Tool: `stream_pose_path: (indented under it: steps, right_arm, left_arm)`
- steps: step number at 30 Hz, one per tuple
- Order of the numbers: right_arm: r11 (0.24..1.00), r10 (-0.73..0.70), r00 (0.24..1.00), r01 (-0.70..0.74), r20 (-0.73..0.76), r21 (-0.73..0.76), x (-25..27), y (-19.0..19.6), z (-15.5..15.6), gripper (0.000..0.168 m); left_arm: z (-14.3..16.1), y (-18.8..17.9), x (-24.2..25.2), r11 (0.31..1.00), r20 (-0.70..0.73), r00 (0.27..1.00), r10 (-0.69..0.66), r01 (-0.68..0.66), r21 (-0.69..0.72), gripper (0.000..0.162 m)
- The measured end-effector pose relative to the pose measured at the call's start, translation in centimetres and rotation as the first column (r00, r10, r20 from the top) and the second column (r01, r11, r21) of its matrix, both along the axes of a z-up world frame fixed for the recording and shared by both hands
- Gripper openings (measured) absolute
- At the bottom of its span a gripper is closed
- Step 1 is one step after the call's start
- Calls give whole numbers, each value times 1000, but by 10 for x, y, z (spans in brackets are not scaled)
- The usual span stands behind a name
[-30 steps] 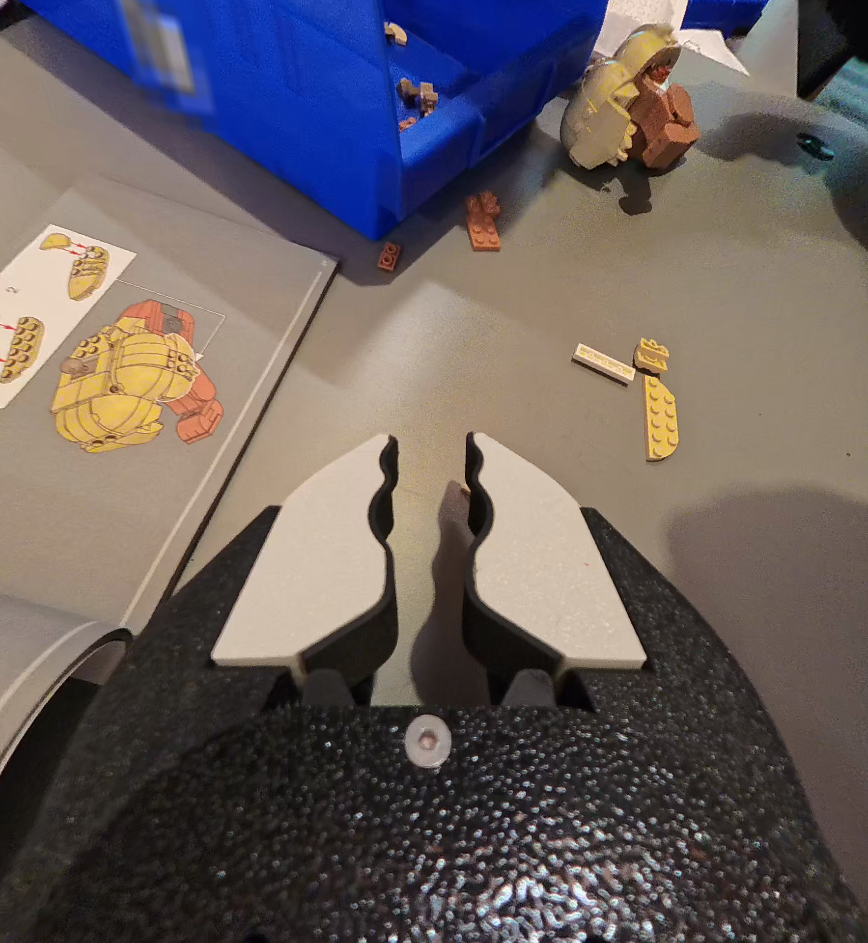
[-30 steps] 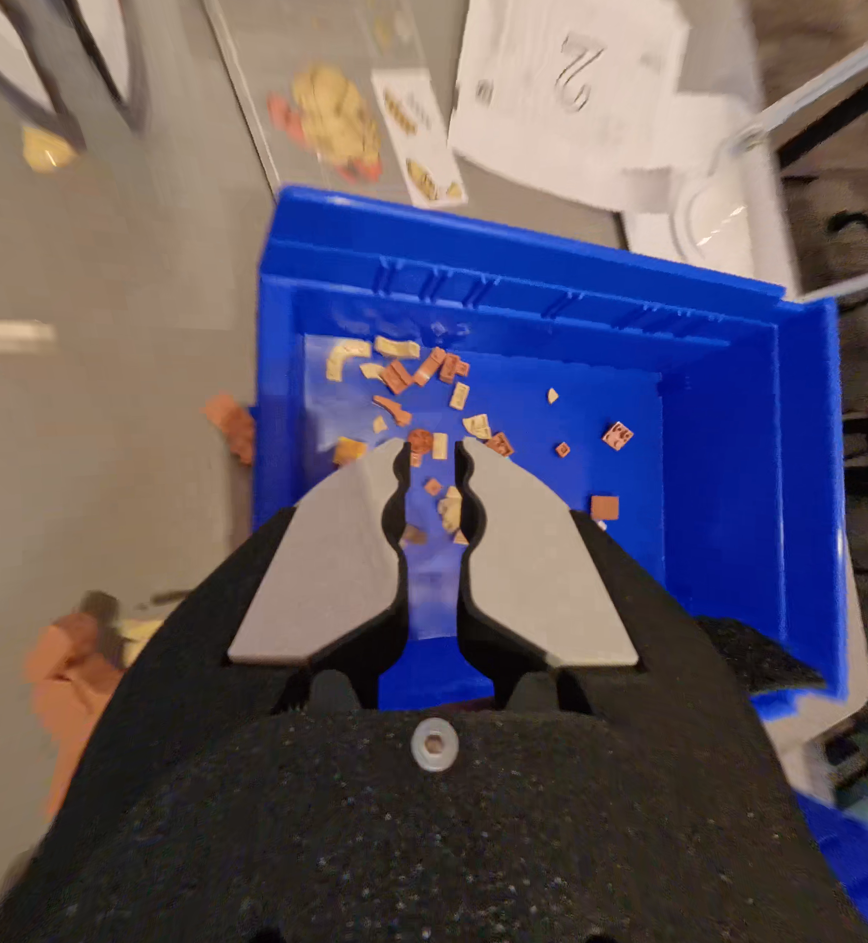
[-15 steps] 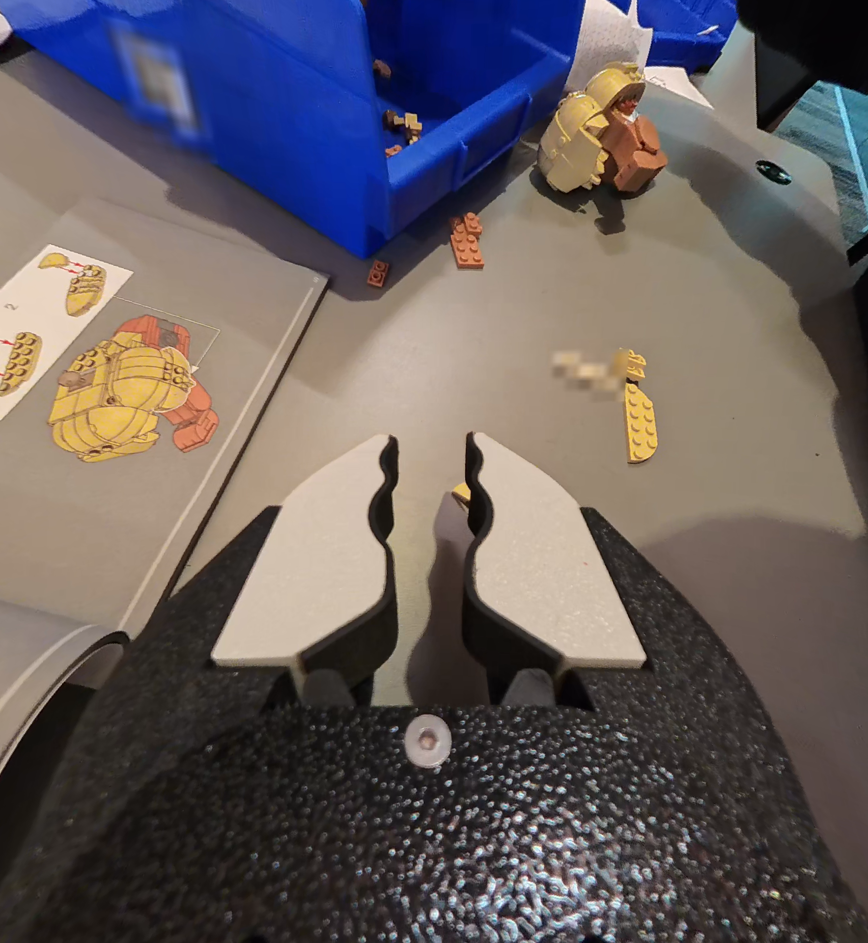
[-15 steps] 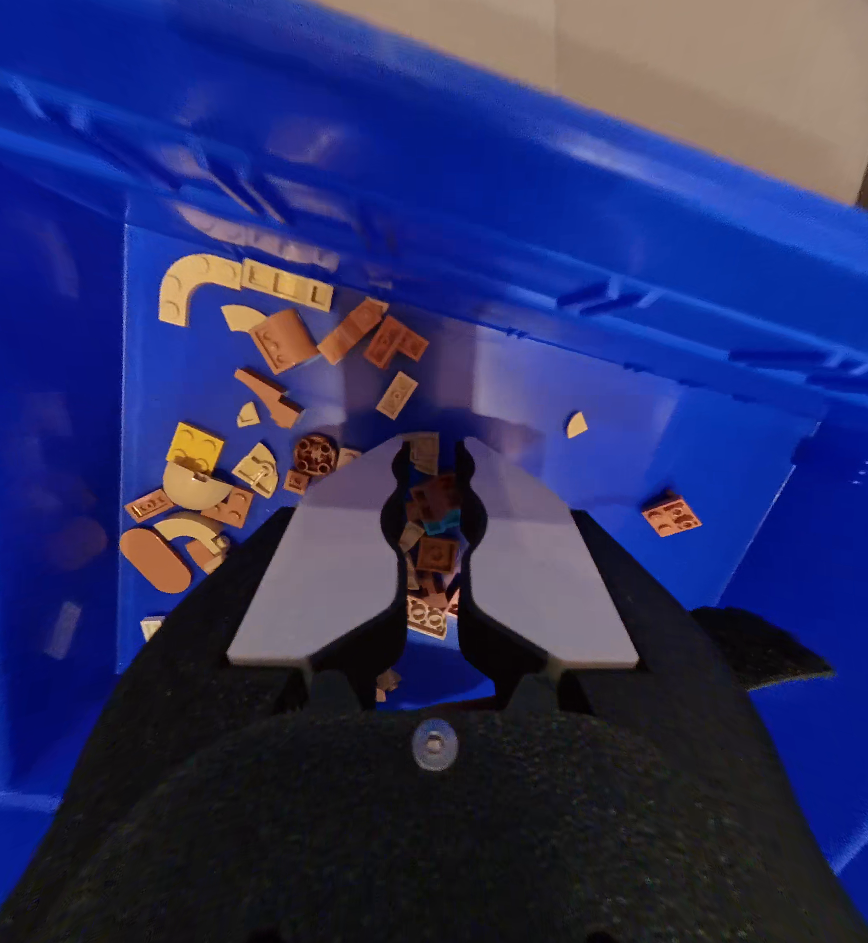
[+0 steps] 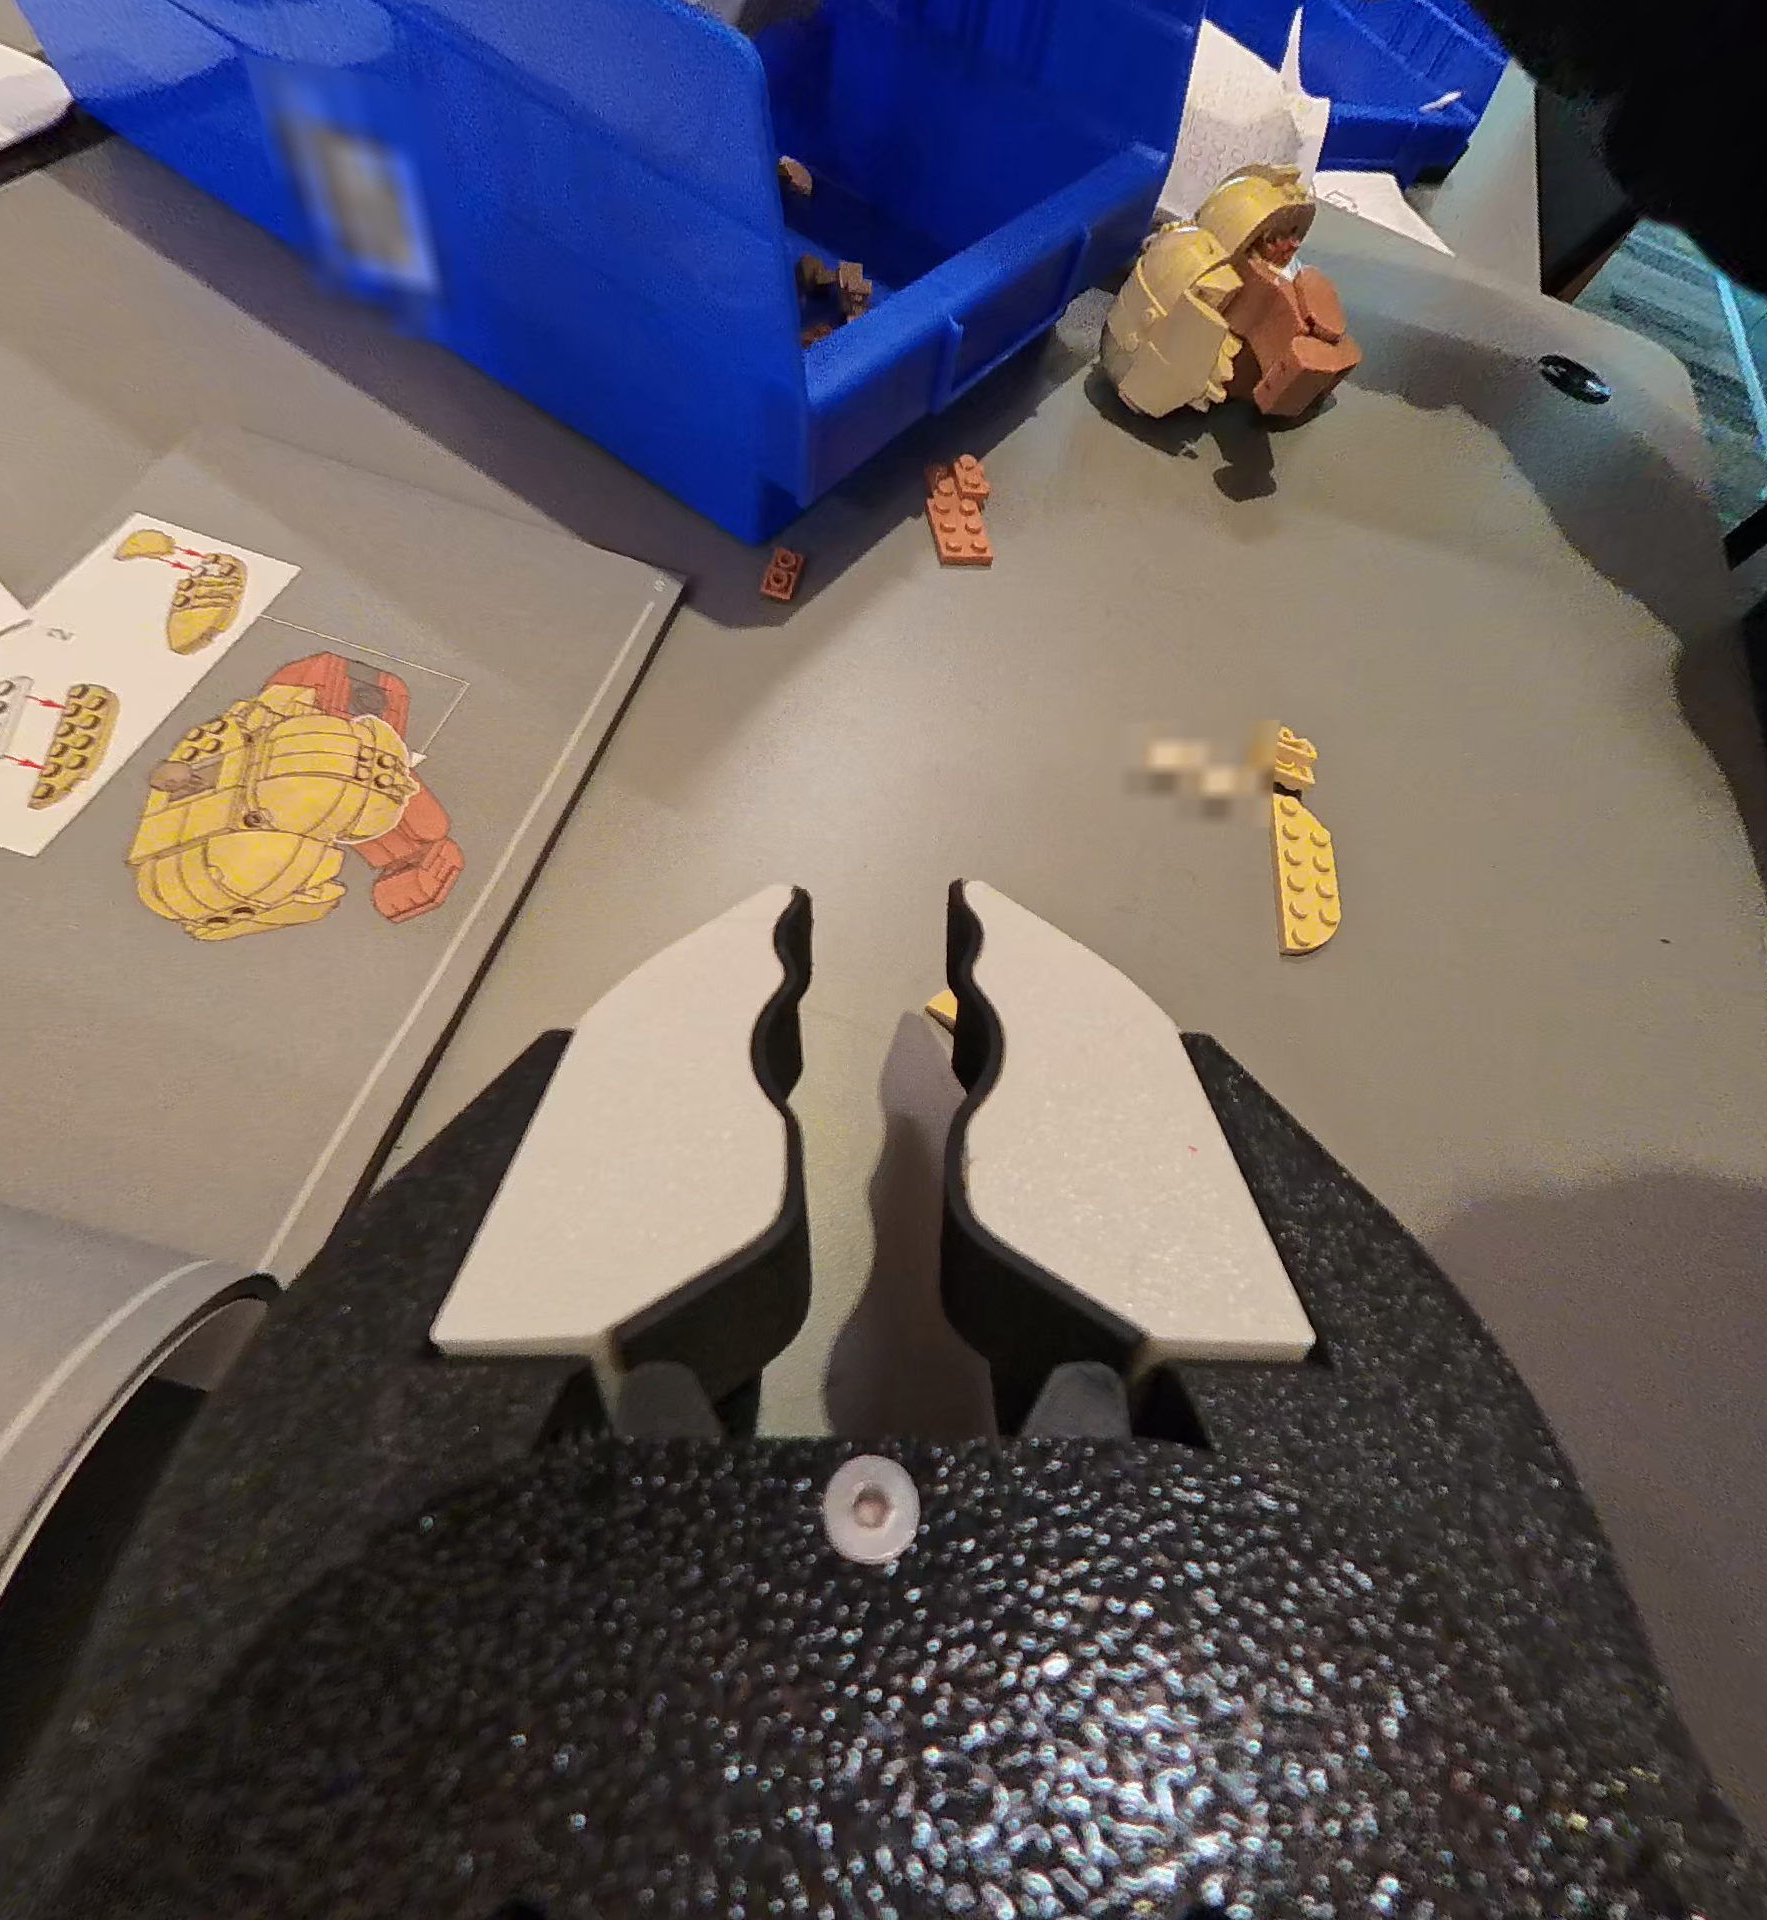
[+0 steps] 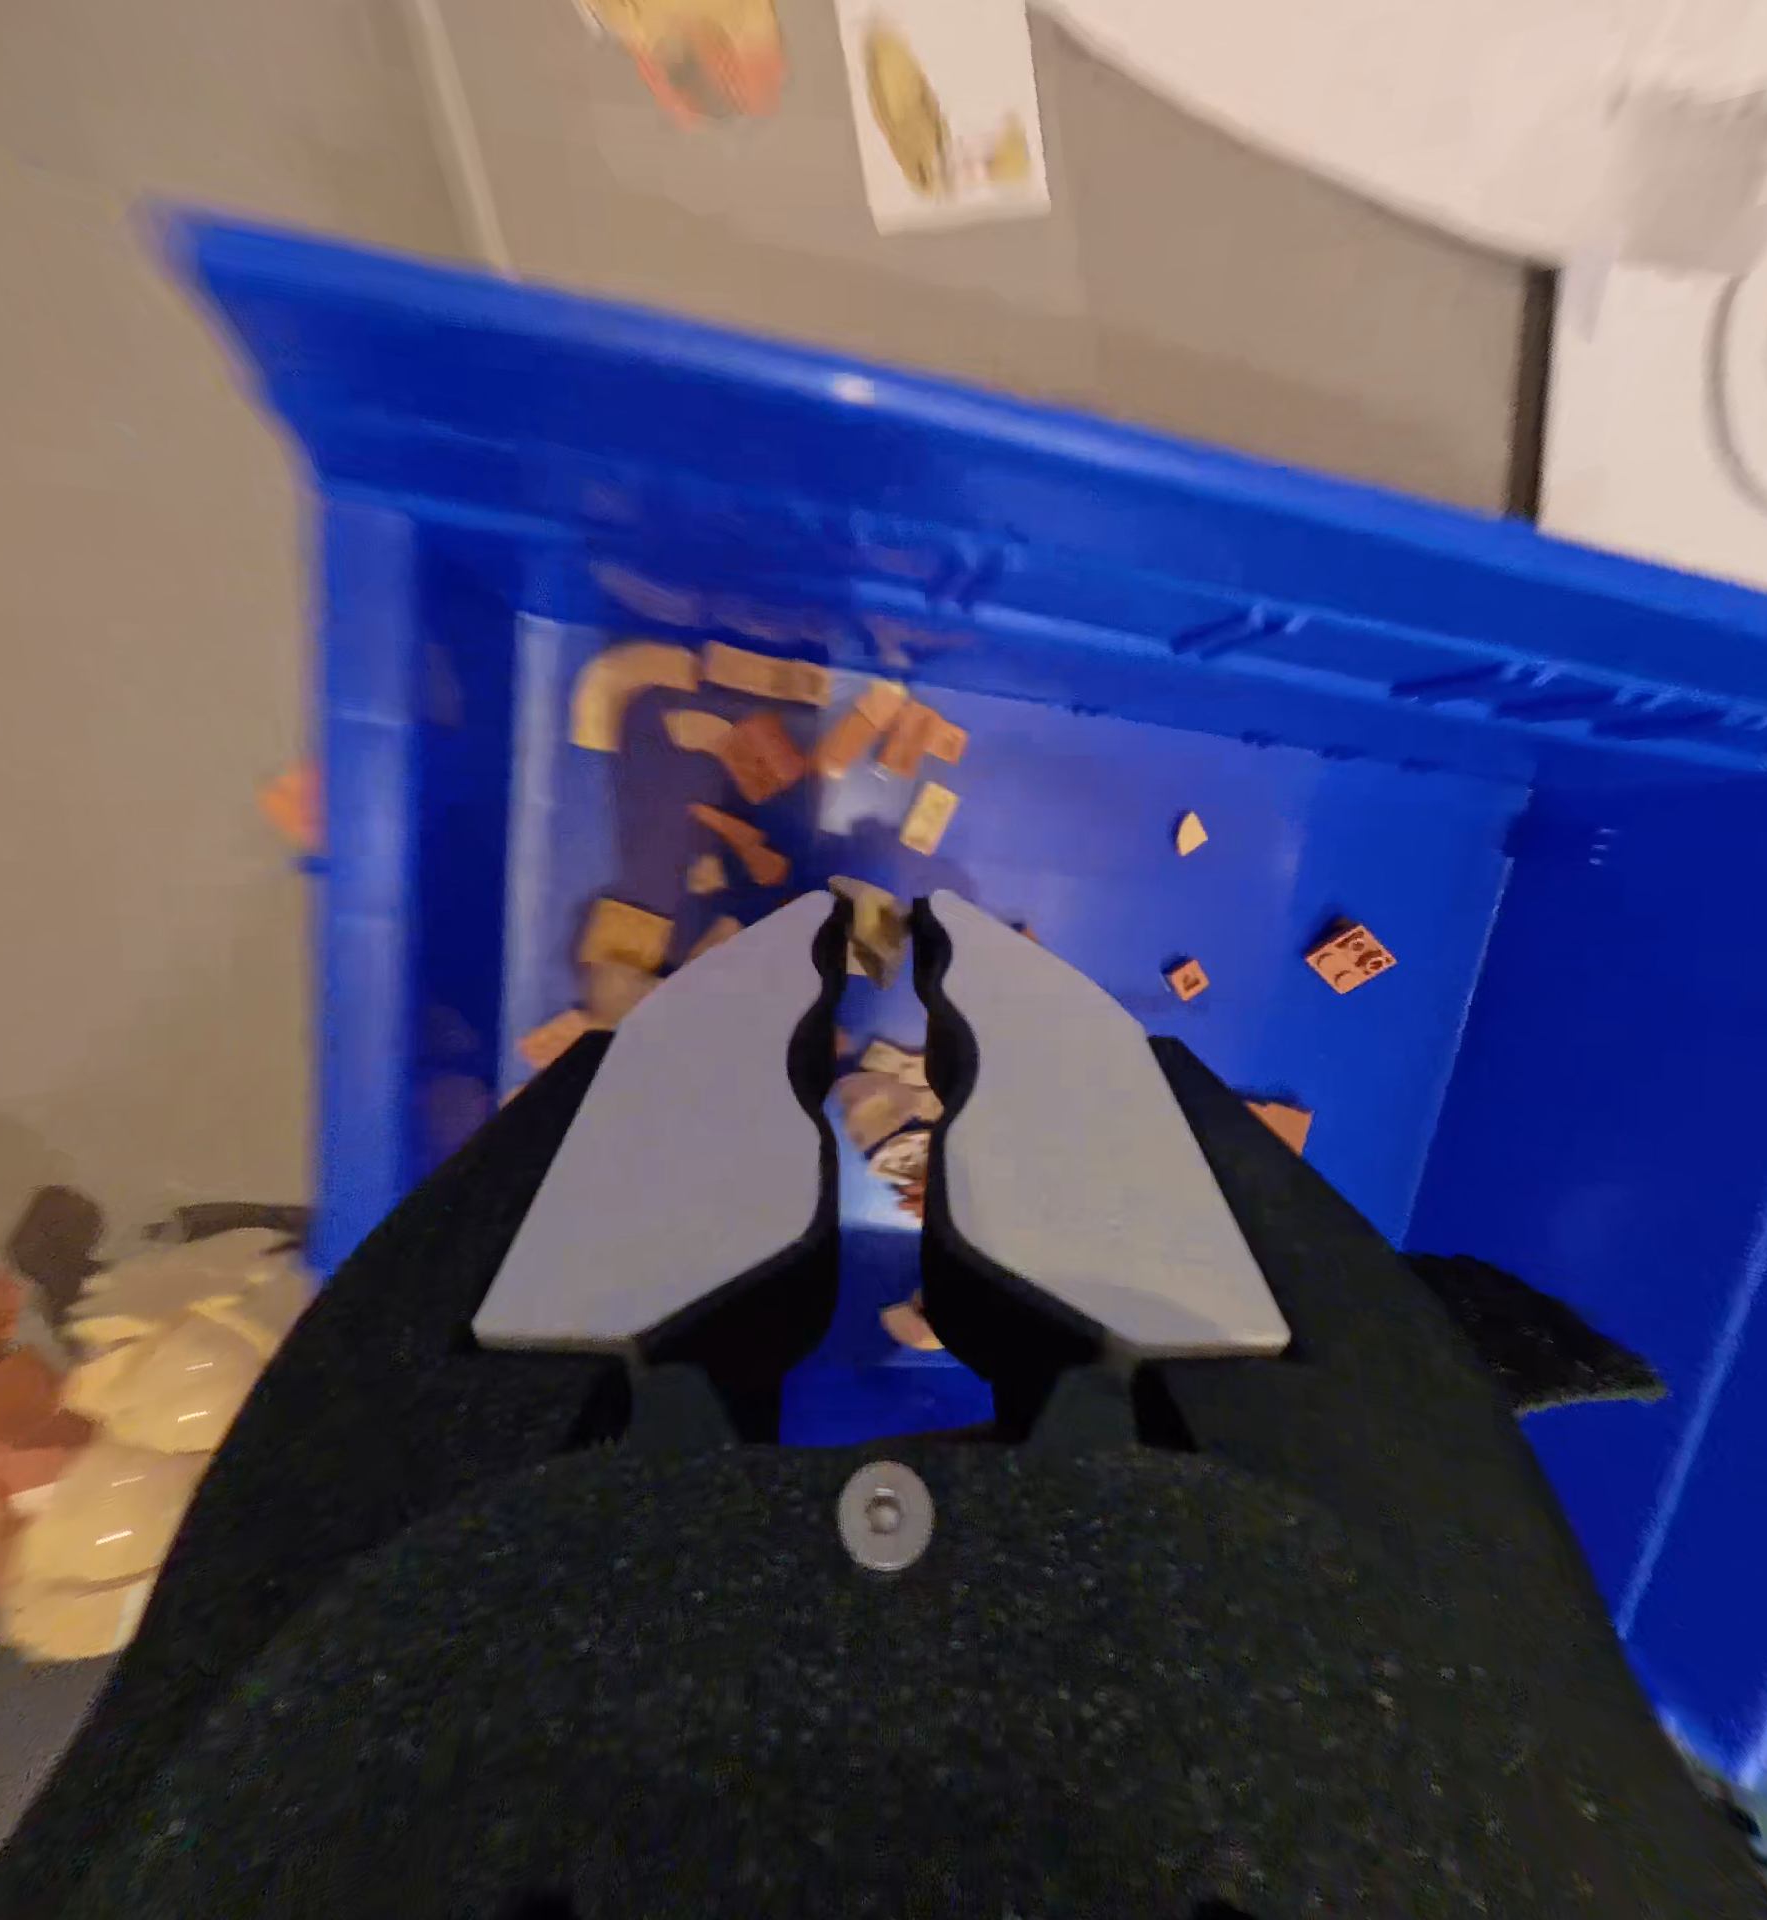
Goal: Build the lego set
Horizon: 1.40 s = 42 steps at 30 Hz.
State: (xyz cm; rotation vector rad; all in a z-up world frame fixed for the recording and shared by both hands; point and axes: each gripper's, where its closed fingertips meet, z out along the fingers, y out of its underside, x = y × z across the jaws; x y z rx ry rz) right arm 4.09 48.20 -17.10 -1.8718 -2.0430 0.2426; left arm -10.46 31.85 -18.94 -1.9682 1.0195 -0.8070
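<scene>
My right gripper (image 6: 874,912) is shut on a small tan lego piece (image 6: 874,935) at its fingertips and holds it above the floor of the blue bin (image 6: 962,488). Several loose tan and brown pieces (image 6: 754,748) lie in the bin. My left gripper (image 5: 879,920) is open and empty, low over the grey table. A small tan piece (image 5: 941,1006) lies on the table by its right finger. The partly built tan and brown model (image 5: 1222,301) stands beside the bin; it also shows in the right wrist view (image 6: 131,1403).
The open instruction booklet (image 5: 287,790) lies left of the left gripper. A brown plate (image 5: 962,509) and a small brown piece (image 5: 783,574) lie in front of the bin (image 5: 598,260). A yellow wedge plate (image 5: 1305,873) and a small yellow piece (image 5: 1292,753) lie to the right. Spacing between my two grippers at the tips: around 20 centimeters. From the right gripper's tips to the brown plate (image 5: 962,509) is close to 12 centimeters.
My right gripper dipped into the bin, shut on a small tan piece and rose with it. My left gripper drew back a little and stayed open.
</scene>
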Motion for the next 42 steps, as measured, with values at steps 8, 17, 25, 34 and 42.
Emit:
stream_pose_path:
  steps: [8,17,25,34,42]
  right_arm:
    - [997,75,934,-79,-350,2,-43,-160,55,11]
    - [998,26,948,-5,-318,65,-81,-204,-13,11]
    - [998,27,953,-9,-302,62,-86,-208,-38,11]
    - [999,17,940,-6,-342,33,-83,-207,-37,22]
    - [997,-80,841,71,-535,-37,-96,-200,-5,51]
  left_arm:
    - [-1,-1,1,1000,-24,1000,1,-1,26,24]
    - [-1,0,0,999,-37,999,13,-12,48,24]
    - [-2,-1,1,999,-41,999,4,-2,49,24]
    - [-2,-2,2,999,-45,999,-1,3,48,24]
    - [11,-7,9,998,44,999,-18,15,64,23]
